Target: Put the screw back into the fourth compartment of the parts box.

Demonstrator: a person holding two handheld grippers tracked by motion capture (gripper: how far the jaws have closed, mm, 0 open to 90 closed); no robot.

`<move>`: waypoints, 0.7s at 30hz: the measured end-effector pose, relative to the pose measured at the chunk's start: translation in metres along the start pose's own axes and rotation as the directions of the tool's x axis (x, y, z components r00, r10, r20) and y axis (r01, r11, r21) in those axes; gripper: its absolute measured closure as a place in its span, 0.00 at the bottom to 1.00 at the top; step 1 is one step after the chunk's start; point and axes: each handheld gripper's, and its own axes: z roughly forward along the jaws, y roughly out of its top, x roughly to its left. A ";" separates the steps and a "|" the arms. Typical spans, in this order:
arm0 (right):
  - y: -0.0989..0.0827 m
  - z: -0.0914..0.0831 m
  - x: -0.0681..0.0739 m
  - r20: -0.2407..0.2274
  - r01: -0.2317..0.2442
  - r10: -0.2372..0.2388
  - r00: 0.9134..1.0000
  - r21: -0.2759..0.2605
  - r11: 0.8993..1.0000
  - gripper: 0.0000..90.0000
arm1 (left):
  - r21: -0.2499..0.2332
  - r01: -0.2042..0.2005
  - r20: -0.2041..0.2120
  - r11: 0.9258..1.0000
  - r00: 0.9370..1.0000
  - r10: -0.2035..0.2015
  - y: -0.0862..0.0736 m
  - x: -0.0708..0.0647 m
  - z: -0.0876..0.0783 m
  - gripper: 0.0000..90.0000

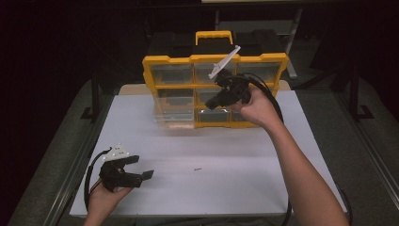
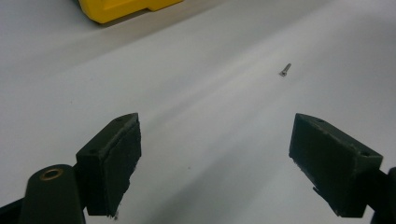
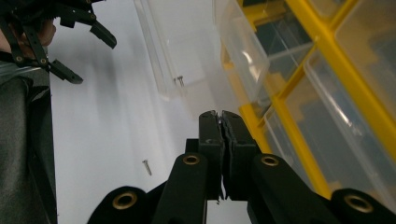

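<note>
Two black jaws of the right gripper (image 3: pixel 221 116) are pressed together on nothing, raised beside the yellow plastic organiser with clear drawers (image 1: pixel 215 63). One clear plastic drawer (image 3: pixel 170 51) stands pulled out of that organiser, a screw inside. In front of the organiser lies the small loose metal screw (image 1: pixel 198 169). The left gripper (image 2: pixel 215 154) stands spread near it. Best to straddle the screw squarely, then close slowly.

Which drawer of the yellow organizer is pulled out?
The clear drawer at the bottom left of the yellow organizer. It juts forward over the table, while the other drawers sit flush in their slots.
</note>
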 end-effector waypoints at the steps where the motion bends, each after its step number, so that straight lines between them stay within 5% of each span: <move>1: 0.005 0.000 0.000 0.003 0.008 -0.008 1.000 0.005 1.000 0.96 | 0.000 0.001 0.000 1.000 1.000 -0.001 0.000 0.000 0.000 0.18; 21: 0.057 0.047 0.009 -0.046 0.066 -0.065 0.997 0.023 0.998 0.96 | 0.000 0.000 0.002 1.000 1.000 0.000 -0.001 0.000 0.000 0.18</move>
